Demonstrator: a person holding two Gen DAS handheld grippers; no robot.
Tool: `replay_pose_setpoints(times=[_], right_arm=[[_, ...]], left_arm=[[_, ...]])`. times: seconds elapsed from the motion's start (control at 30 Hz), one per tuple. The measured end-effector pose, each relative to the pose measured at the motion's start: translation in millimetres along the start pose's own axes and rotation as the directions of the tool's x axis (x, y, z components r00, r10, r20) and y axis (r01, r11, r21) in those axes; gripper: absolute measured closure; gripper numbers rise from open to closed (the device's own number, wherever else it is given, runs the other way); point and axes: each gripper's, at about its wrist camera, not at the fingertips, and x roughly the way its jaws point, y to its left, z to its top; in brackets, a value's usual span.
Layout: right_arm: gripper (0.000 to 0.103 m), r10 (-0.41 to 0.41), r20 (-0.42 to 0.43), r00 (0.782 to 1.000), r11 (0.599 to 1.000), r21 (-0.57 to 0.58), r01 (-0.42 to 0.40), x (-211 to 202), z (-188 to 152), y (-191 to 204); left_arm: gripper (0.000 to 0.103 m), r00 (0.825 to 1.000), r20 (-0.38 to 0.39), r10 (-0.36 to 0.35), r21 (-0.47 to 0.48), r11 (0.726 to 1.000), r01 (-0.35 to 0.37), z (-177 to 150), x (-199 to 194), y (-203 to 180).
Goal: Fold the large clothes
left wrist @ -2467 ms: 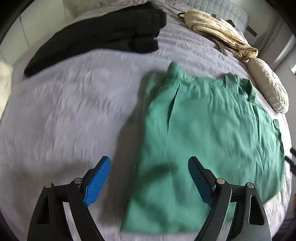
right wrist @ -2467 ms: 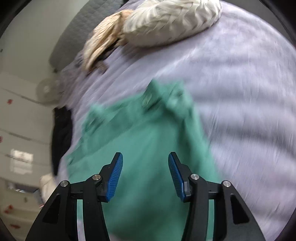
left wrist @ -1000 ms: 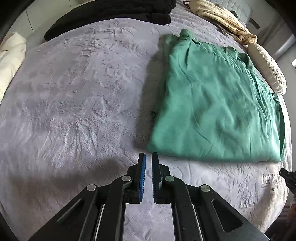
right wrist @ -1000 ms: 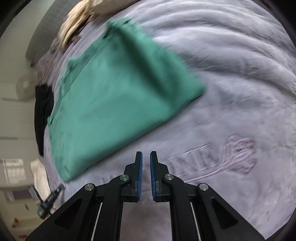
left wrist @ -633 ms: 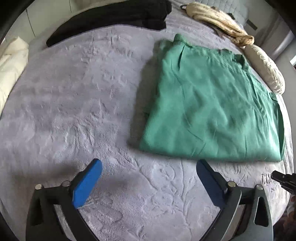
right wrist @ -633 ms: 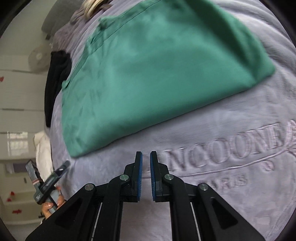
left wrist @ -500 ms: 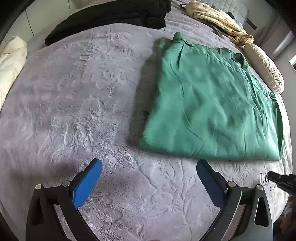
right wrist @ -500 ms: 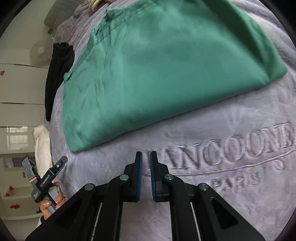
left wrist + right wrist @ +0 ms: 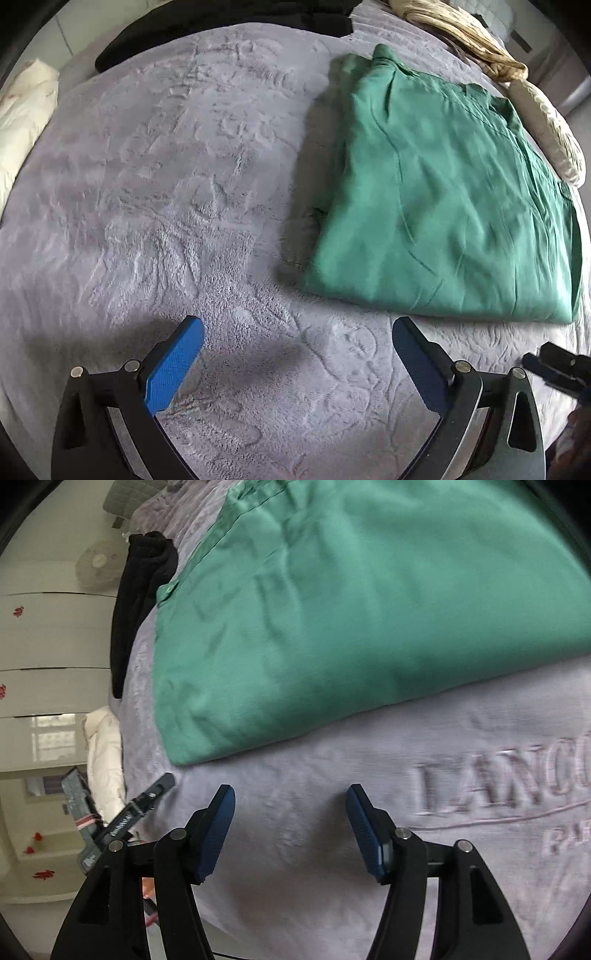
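A green garment [image 9: 436,199] lies folded flat on the grey plush blanket [image 9: 155,192], toward the right in the left wrist view. My left gripper [image 9: 295,354] hovers open over bare blanket just short of the garment's near left corner, nothing between its blue pads. In the right wrist view the same green garment [image 9: 351,609] fills the upper half. My right gripper [image 9: 290,819] hangs over the blanket [image 9: 295,849] just below the garment's near edge, its jaws opening and holding nothing.
A black garment [image 9: 221,22] lies at the far edge of the bed, with a beige bundle [image 9: 461,33] and a pale cushion [image 9: 550,136] at the far right. A cream pillow [image 9: 22,110] sits at the left. Embossed lettering [image 9: 498,782] marks the blanket.
Both grippers were shut a second ago. The left one opened wide first and stayed nearly still. The right one travelled along the garment's near edge toward its corner and has now spread its jaws.
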Motion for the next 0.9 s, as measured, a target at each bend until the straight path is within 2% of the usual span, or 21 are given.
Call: replay_pose_setpoints(times=[0.2,0.73,0.83,0.9], right_arm=[[0.036,0.071,-0.028,0.997,0.997,0.024,-0.07,25.4,1.4,17.7],[0.036,0.182,-0.04,0.982,0.978,0.112,-0.177,61.3,9.2,34.9],[0.036,0.191,-0.039,0.981,0.975,0.12,-0.185,66.4,10.6,37.5],[0.036,0.209,-0.041,0.977,0.971,0.125,-0.202,71.8,11.1,41.0]], left_arm=[[0.001,1.0,0.005,0.025,0.011,1.0,-0.025,1.0,2.7,-2.4],[0.001,1.0,0.0,-0.002,0.009,1.0,0.002,5.3,15.8,13.1],[0.001,1.0,-0.002,-0.017,0.002,1.0,0.017,7.4,19.0,19.4],[0.001,0.999,0.003,-0.051,-0.018,0.999,0.051,10.1,17.4,24.9]])
